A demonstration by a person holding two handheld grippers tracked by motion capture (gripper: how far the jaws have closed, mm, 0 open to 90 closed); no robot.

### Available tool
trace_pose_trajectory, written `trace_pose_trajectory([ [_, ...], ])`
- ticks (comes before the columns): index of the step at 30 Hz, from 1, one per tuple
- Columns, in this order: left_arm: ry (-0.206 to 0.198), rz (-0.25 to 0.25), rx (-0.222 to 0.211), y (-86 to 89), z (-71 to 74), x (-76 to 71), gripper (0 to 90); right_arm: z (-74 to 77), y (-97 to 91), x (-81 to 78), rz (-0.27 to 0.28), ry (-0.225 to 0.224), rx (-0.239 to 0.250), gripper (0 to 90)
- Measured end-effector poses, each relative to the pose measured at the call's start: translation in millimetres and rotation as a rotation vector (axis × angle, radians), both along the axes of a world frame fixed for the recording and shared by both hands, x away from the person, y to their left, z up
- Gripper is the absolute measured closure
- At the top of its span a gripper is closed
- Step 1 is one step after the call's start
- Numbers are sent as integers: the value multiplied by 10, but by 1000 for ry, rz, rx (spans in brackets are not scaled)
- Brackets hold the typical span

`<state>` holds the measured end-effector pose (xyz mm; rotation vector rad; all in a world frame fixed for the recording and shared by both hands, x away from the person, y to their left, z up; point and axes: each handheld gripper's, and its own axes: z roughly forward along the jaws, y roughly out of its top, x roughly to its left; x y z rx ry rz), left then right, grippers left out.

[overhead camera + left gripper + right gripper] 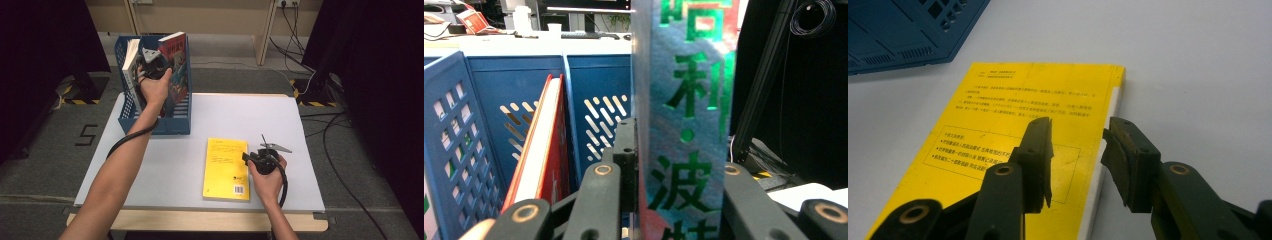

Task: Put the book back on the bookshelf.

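Right tool: jaws apart, nothing between the pads. It hangs over the right long edge of the yellow book, which lies flat on the white table. In the right gripper view one jaw sits above the yellow cover, the other above the page edge and the bare table just beside it. Can't tell whether either pad touches the book. Book's barcode end is nearest the person, printed text block at the far end.

Left tool: clamped on the spine of a thick blue-silver book with green foil characters. In the left gripper view the spine fills the gap between the jaws, pads pressing both sides. Book stands near upright inside the blue file rack, at the far left corner of the table.

Beside that tool, in the next slot over, a red-covered book leans tilted against the divider, page edge facing the camera. In the high view a white-edged book stands at the rack's left side.

Beyond the rack: perforated blue back wall, then grey floor and a pale wall with cables.
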<state>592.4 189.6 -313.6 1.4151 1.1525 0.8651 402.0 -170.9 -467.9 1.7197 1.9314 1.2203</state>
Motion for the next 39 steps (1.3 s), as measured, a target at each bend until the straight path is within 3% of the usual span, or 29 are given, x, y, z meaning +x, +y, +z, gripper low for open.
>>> trace_pose_trajectory([
  [17, 5, 2, 6, -34, -48, 43, 743, -6, 2, -3, 1, 3, 2, 621],
  [39, 8, -12, -2, -74, -215, 116, 742, -29, -30, -15, -3, 2, 1, 621],
])
